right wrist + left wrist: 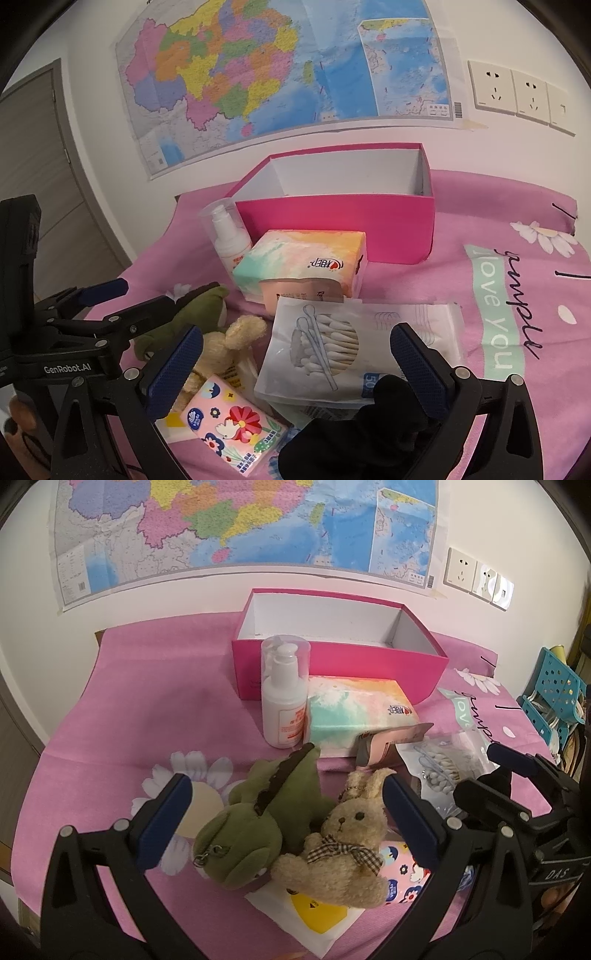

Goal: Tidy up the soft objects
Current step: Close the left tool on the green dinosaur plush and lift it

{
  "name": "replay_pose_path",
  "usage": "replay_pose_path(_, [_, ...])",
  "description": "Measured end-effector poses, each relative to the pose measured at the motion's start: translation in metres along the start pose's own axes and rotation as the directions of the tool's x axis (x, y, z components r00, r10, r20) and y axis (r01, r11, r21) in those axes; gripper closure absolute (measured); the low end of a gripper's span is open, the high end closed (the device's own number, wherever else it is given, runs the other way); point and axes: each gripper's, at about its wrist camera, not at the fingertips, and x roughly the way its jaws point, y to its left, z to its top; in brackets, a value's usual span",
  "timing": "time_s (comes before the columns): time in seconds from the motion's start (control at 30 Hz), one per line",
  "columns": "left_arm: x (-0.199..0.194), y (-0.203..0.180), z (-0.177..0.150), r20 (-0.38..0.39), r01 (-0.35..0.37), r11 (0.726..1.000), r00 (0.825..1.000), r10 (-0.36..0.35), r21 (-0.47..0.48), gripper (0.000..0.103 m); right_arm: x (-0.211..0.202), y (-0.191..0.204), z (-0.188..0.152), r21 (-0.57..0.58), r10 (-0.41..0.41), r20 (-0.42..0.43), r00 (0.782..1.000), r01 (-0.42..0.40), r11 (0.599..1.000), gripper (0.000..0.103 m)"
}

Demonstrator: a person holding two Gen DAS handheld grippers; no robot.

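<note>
A green plush dinosaur (258, 819) and a tan plush bunny (343, 845) with a checked bow lie side by side on the pink cloth. My left gripper (288, 819) is open, its fingers on either side of the two toys. Both toys also show in the right wrist view, the dinosaur (195, 310) and the bunny (229, 343). My right gripper (295, 365) is open over a bag of cotton swabs (332, 350) and a pink floral tissue pack (232, 424). An open pink box (340, 653) stands at the back, empty inside.
A white pump bottle (284, 698) and a pastel tissue pack (354, 712) stand in front of the box. A pink sachet (388, 746) leans by the swab bag (443, 764). A teal basket (550, 694) is at the right. A map hangs on the wall.
</note>
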Motion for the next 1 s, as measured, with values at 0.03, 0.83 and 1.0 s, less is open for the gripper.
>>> replay_pose_path(0.03, [0.000,0.001,-0.001,0.000,0.002,1.000,1.000,-0.002,0.001,0.000,0.000,0.000,0.000,0.001,0.002,0.000,1.000,-0.002,1.000,0.000])
replay_pose_path(0.83, [0.013,0.062,-0.044,-0.124,0.152,0.985,0.979,-0.161,-0.079,0.008,0.058,0.047,0.020,-0.107,0.250,-0.174,0.952,-0.271,0.957,0.029])
replay_pose_path(1.0, [0.023,0.070,-0.051,-0.183,0.208,0.970,0.956,-0.229,-0.127,0.020,0.086,0.065,0.028,-0.128,0.273,-0.238,0.932,-0.309,0.943,0.029])
